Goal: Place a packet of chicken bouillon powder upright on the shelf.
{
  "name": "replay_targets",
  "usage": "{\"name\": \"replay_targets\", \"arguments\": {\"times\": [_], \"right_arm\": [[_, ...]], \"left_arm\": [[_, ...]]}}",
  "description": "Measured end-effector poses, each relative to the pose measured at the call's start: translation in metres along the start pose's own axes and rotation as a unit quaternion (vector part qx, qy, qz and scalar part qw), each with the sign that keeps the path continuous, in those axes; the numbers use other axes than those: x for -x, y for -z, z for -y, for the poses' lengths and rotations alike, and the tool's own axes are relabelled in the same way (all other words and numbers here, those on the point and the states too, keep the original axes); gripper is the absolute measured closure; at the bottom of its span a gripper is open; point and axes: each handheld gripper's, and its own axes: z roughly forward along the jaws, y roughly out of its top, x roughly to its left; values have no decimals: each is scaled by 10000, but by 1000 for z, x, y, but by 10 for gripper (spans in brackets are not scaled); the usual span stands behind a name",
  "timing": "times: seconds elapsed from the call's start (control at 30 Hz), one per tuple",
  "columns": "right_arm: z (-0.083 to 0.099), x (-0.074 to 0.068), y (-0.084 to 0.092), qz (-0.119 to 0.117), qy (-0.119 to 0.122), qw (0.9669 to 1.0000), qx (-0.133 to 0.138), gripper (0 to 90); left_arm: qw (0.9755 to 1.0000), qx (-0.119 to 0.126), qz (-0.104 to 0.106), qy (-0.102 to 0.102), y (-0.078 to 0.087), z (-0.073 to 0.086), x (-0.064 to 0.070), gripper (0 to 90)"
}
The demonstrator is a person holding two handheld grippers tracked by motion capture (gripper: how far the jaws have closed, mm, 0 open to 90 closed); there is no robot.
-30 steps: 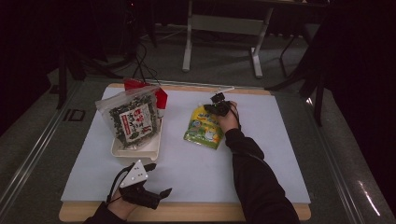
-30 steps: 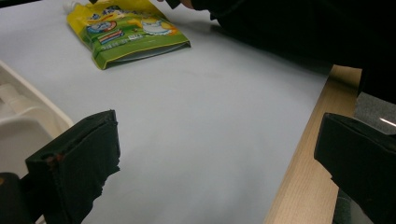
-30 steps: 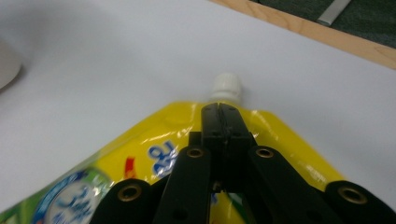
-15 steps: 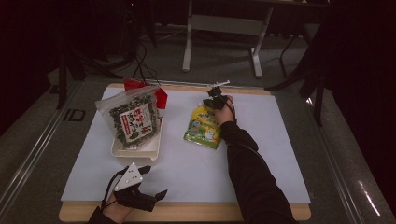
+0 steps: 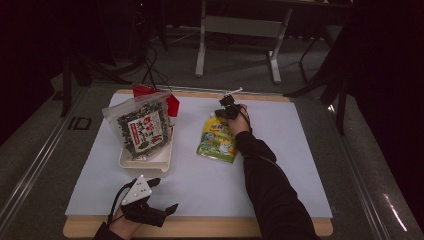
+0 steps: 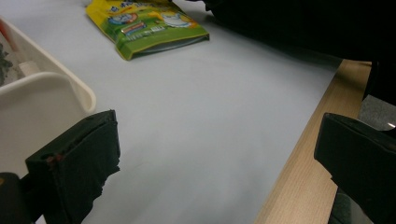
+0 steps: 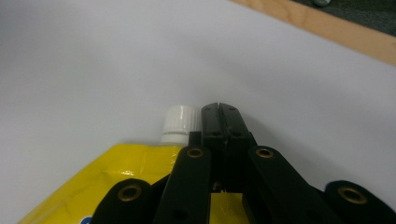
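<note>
At about 9 o'clock on the white table sheet [image 5: 280,165], a seaweed snack bag [image 5: 141,129] leans in a white tray [image 5: 145,161], with a red packet [image 5: 172,104] behind it. At 7 o'clock, the left gripper [image 5: 161,197] rests near the wooden edge, its jaws spread wide with nothing between them. At centre lies the yellow-green spouted drink pouch [image 5: 218,140]. At its 1 o'clock corner the right gripper [image 7: 221,114] sits pressed together, just beside the white cap [image 7: 180,119], pinching nothing visible
</note>
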Motion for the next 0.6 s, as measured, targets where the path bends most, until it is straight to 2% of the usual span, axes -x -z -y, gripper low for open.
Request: {"name": "replay_targets", "arguments": {"times": [0.2, 0.33, 0.4, 0.6], "right_arm": [[15, -20, 11, -258, 231, 9994, -45, 900], [22, -31, 17, -322, 349, 9988, -70, 900], [31, -43, 24, -360, 462, 9983, -71, 900], [49, -59, 38, -518, 585, 9969, -84, 900]], "left_arm": [[10000, 25, 25, -37, -1, -3, 1, 13], [9999, 13, 39, -105, -1, -4, 2, 14], [9999, 41, 50, -121, -2, -6, 2, 13], [9999, 35, 78, -136, -5, -7, 2, 13]]}}
